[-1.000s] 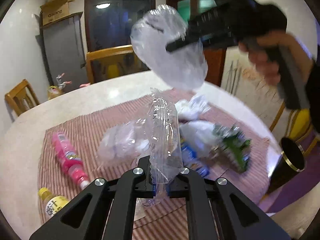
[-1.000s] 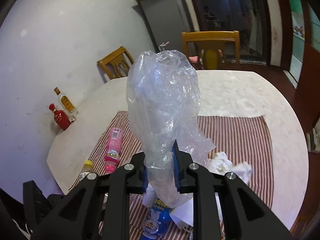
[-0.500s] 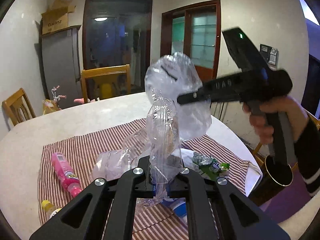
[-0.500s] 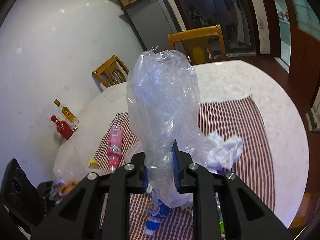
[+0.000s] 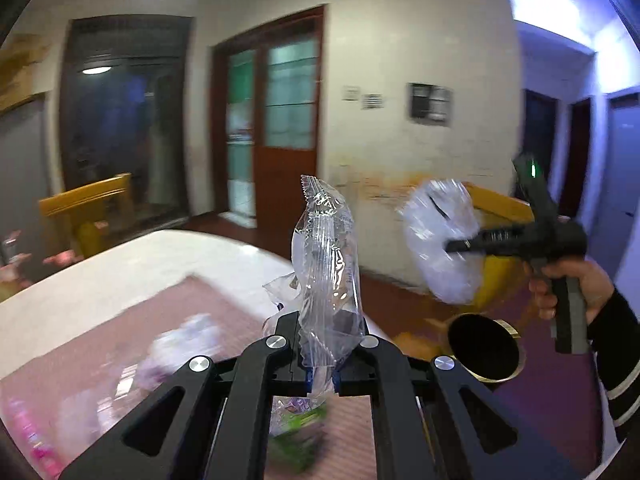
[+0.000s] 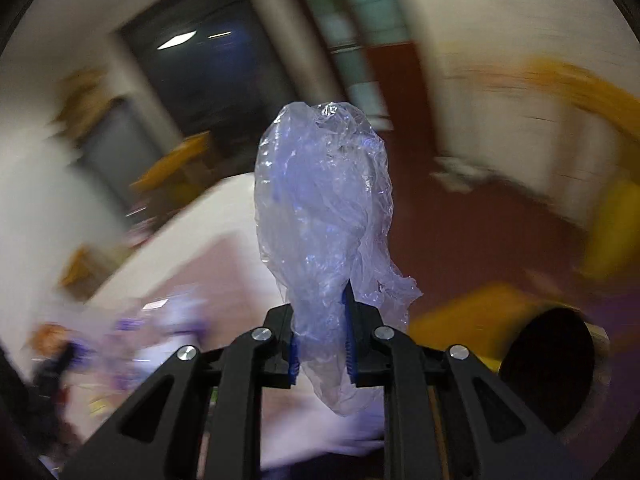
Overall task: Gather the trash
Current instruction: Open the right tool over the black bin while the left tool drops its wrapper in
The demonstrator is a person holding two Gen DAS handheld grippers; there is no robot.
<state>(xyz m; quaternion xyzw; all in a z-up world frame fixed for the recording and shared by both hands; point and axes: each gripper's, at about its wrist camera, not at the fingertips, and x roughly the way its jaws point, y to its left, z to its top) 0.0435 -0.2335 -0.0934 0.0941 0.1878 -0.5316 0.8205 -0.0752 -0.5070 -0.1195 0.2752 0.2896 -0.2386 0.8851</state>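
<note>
1. My left gripper point(image 5: 320, 364) is clamped on a clear wrapper point(image 5: 326, 264) standing upright at 12 o'clock.
2. My right gripper point(image 6: 322, 354) pinches a crumpled clear bag point(image 6: 324, 216); the dark bin point(image 6: 548, 368) sits at 4 o'clock.

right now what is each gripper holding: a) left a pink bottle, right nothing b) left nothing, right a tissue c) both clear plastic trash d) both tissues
c: the left gripper is shut on a clear plastic wrapper, and the right gripper is shut on a crumpled clear plastic bag.
</note>
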